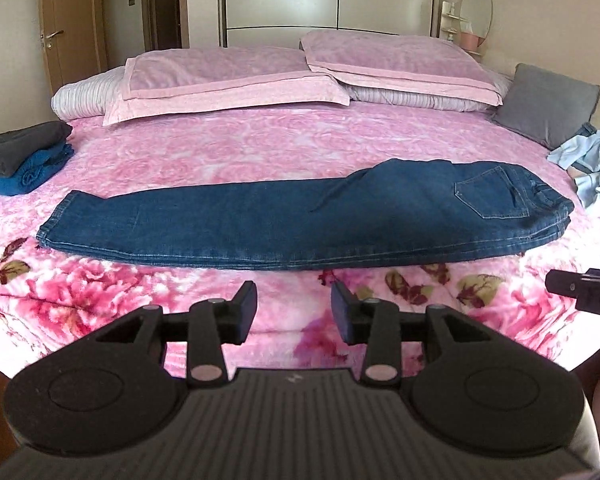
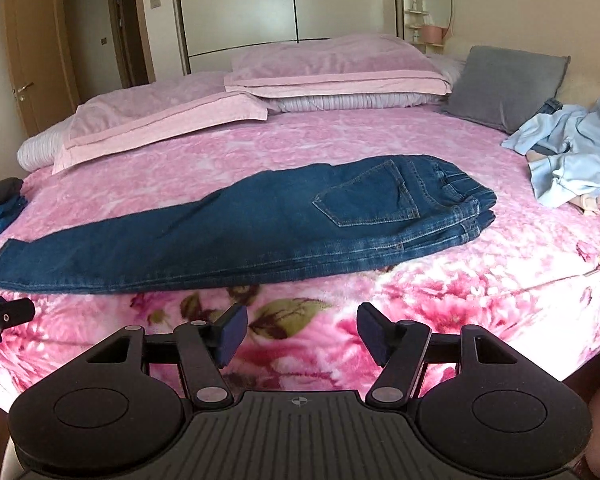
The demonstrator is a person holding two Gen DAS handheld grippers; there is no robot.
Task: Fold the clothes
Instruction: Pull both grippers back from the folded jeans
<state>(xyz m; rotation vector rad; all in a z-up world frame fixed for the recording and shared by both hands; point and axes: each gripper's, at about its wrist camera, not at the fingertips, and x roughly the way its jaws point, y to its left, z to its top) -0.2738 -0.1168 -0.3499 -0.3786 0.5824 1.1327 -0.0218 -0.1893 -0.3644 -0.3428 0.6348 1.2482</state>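
The jeans [image 1: 300, 220] are dark blue denim, folded lengthwise leg on leg, and lie flat across the bed in a long strip. The waist end with a back pocket facing up is on the right, the hems on the left. A crumpled pale blue garment [image 2: 572, 152] lies to the right, well apart. Folded dark clothes [image 1: 20, 160] are stacked at the far left.

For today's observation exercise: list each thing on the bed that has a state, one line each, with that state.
Jeans: folded lengthwise, flat, not held.
Dark stack: folded, piled at the bed's edge.
Light blue clothes: crumpled, unfolded.
Pillows: lying flat, overlapping.
Grey cushion: propped, leaning.
Left claw: open, empty.
Right claw: open, empty.
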